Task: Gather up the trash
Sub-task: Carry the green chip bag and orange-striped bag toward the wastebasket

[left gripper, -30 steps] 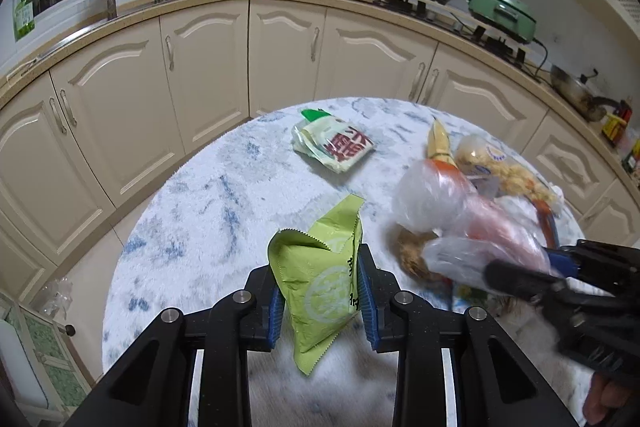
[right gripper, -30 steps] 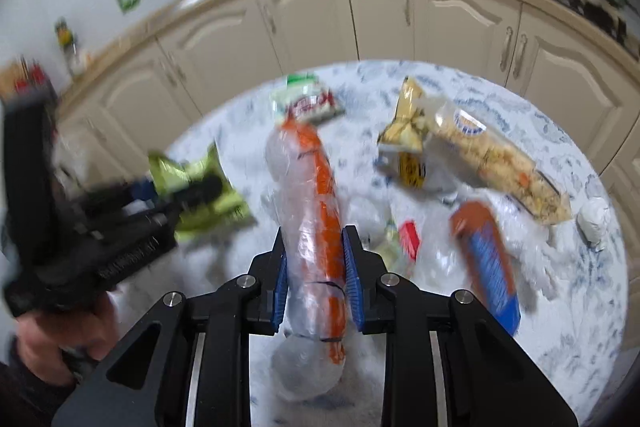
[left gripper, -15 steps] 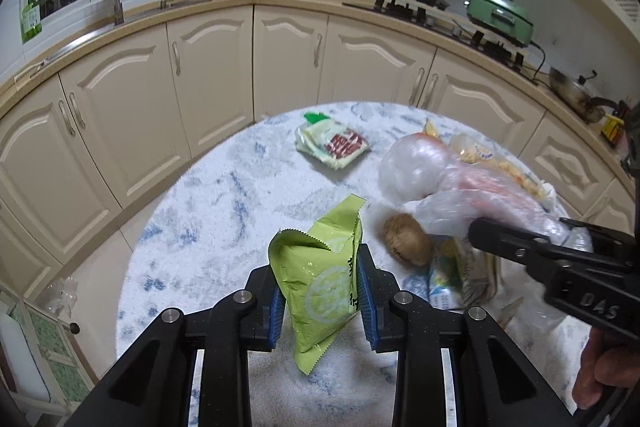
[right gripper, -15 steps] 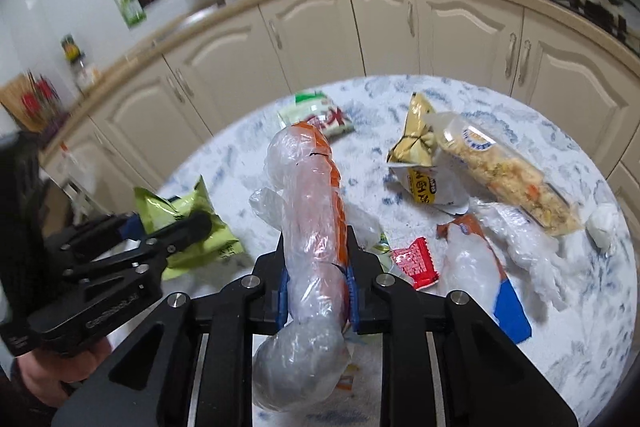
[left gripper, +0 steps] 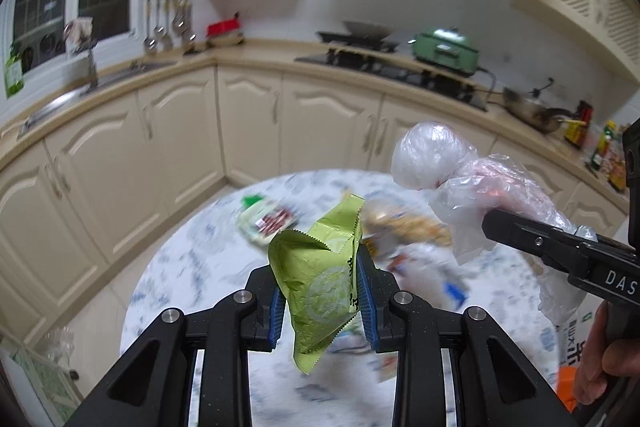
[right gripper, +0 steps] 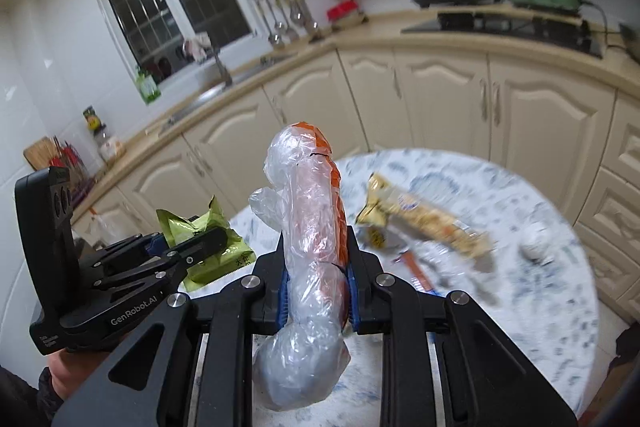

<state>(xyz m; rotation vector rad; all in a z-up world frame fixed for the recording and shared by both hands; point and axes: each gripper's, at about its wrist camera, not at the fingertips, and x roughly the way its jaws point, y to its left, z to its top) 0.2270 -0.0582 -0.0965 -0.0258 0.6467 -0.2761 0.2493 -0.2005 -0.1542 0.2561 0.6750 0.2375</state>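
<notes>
- Trash, left wrist view: a green snack wrapper (left gripper: 320, 291) is pinched between the blue pads of the left hand-held gripper (left gripper: 322, 301), clear of the round marbled worktop (left gripper: 168, 267). More litter lies blurred on the far side, including a white and red packet (left gripper: 266, 219).
- To the right, the right hand-held gripper (left gripper: 532, 233) clamps a crumpled clear plastic bag (left gripper: 460, 183) with orange inside.
- Right wrist view: the clear plastic bag (right gripper: 312, 251) stands upright between narrow jaws, bulging above and below the pads. The left hand-held gripper (right gripper: 192, 247) with its green snack wrapper (right gripper: 208, 247) is at the left.
- A yellow cracker packet (right gripper: 424, 223) and a small white wad (right gripper: 534, 243) lie on the far worktop (right gripper: 520, 299).
- Judgement: both loads look ready to carry off. Keep both grips firm, since the bag is slippery and top-heavy. No bin shows, so find it before swinging away.
</notes>
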